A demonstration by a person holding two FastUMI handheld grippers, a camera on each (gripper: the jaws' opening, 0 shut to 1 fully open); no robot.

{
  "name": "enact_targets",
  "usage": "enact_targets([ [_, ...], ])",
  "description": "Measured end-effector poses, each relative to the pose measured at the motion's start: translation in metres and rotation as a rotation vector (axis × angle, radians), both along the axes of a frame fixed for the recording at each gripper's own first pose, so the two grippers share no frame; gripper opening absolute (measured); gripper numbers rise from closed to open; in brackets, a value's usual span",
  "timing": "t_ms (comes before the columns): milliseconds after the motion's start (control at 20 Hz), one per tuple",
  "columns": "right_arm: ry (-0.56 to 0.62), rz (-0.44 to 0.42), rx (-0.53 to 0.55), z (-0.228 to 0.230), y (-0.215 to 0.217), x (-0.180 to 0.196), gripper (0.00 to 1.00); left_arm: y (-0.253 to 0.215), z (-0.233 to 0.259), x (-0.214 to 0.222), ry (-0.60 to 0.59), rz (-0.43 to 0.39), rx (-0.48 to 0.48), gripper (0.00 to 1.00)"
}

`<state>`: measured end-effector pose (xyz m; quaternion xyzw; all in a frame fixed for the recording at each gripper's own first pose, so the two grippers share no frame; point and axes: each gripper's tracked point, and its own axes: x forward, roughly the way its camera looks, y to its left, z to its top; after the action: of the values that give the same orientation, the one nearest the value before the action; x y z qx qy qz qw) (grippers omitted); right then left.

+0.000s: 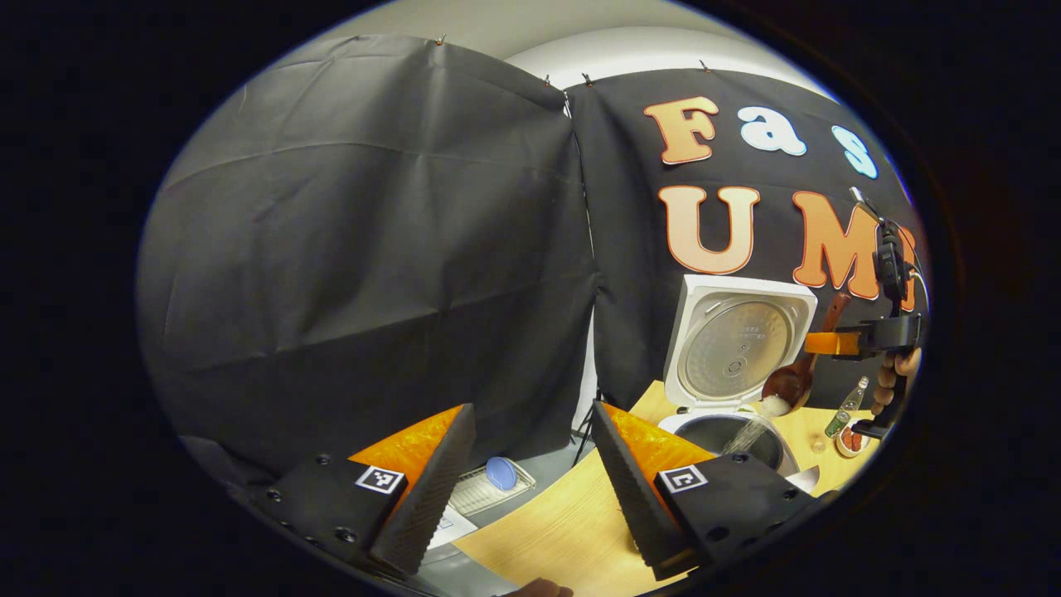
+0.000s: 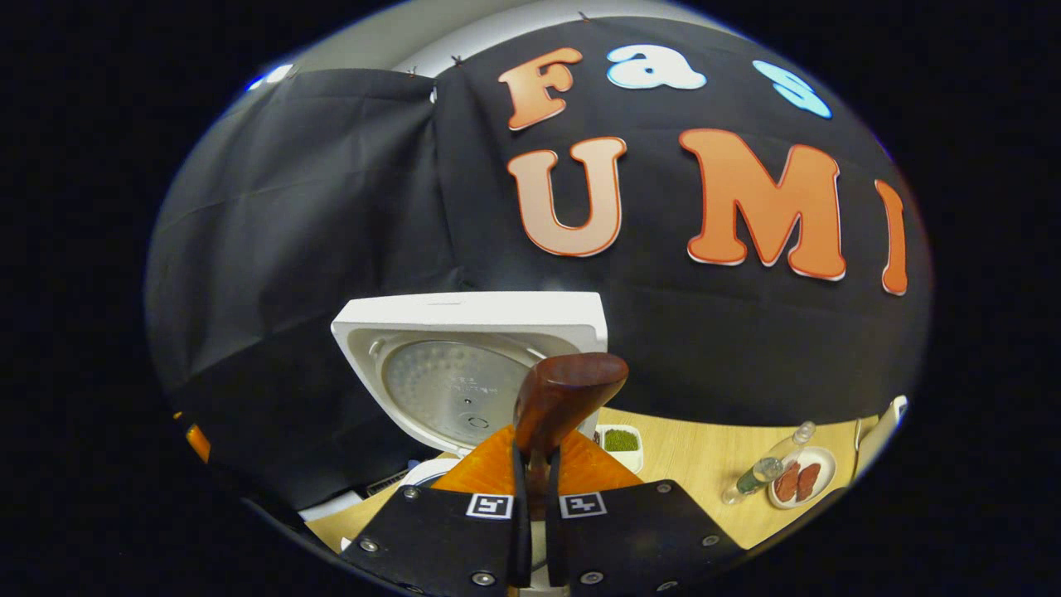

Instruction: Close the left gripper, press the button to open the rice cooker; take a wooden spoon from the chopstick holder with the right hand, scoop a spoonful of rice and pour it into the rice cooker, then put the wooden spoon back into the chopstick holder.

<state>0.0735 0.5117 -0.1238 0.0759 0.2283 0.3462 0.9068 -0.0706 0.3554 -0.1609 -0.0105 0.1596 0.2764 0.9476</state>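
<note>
At the right of the left gripper view, the right gripper [image 1: 816, 342], clamped on the brown wooden spoon [image 1: 794, 377], pours rice into the open white rice cooker [image 1: 738, 348]; the left gripper [image 1: 530, 481] stands apart; returning the spoon to the holder comes next.

A staged kitchen corner inside a recording booth

Black cloth [image 2: 331, 207] pinned up as walls surrounds a light wooden table [image 2: 704, 464] laid out like a home counter: a white rice cooker [image 1: 729, 348] with its lid raised, a small dish of green grains [image 2: 620, 439], a plate of red food [image 2: 800, 479], and a glass bottle [image 2: 767, 473] lying beside it. A pale room wall [image 1: 630, 46] shows above the cloth.
</note>
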Motion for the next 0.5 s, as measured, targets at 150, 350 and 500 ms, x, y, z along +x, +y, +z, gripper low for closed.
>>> enact_targets([
  [150, -0.037, 0.06, 0.011, 0.01, 0.011, -0.011, 0.06, 0.003, 0.0, -0.005, 0.006, 0.008, -0.002, 0.96],
  [350, -0.12, 0.11, 0.005, 0.025, 0.019, -0.02, 0.06, 0.004, 0.002, -0.008, 0.01, 0.016, 0.003, 0.96],
  [500, -0.203, 0.157, -0.032, 0.034, 0.017, -0.031, 0.06, 0.001, 0.002, -0.012, 0.016, 0.013, 0.01, 0.96],
])
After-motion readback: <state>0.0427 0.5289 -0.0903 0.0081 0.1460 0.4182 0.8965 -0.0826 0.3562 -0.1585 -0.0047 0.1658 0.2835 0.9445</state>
